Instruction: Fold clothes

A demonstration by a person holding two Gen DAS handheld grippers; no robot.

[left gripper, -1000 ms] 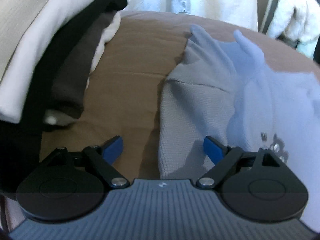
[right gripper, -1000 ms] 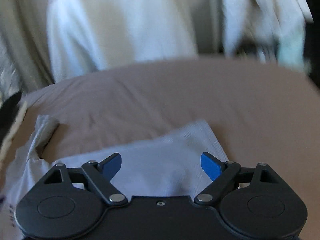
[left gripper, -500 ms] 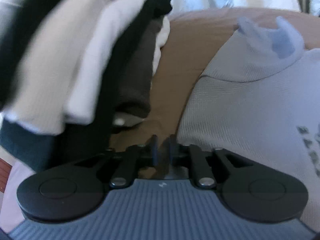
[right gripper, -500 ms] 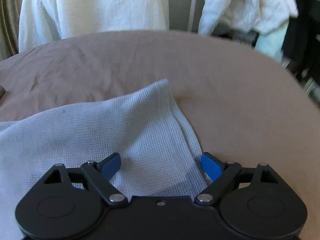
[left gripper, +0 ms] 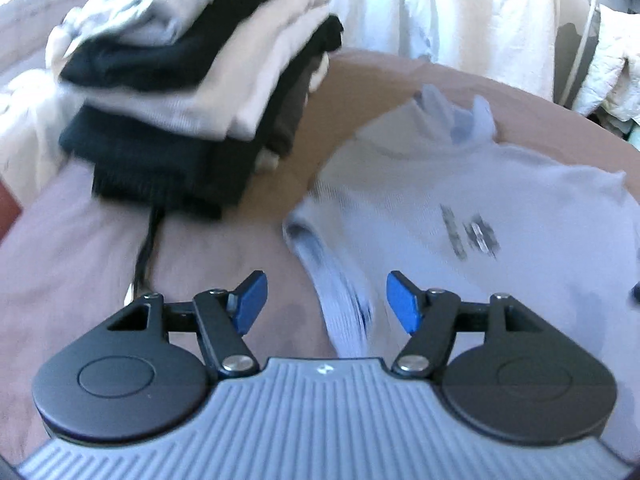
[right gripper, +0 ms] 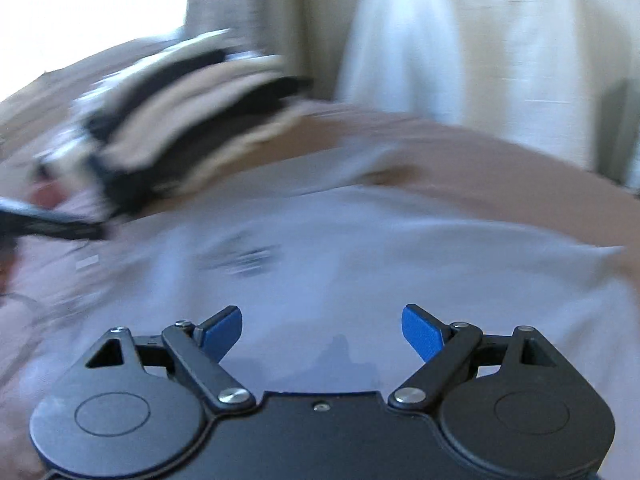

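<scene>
A pale blue-grey shirt point(left gripper: 500, 240) with a dark print lies spread on the brown bed sheet point(left gripper: 80, 280). My left gripper point(left gripper: 326, 302) hovers over the shirt's left edge with its jaws opening. A ribbed edge of the shirt lies below and between the blue pads point(left gripper: 402, 304), which do not press on it. In the blurred right wrist view, my right gripper point(right gripper: 322, 332) stands open above the middle of the shirt point(right gripper: 380, 264), with nothing held between its fingers.
A stack of folded clothes point(left gripper: 200, 80) in black, white and beige stands on the bed to the left of the shirt, also blurred in the right wrist view point(right gripper: 180, 120). A black cord point(left gripper: 146, 244) trails from under it. White garments point(left gripper: 460, 12) hang behind the bed.
My left gripper was shut half a second ago and is open now, drawn back and higher. The right gripper has swung left from the shirt's right corner to over its middle.
</scene>
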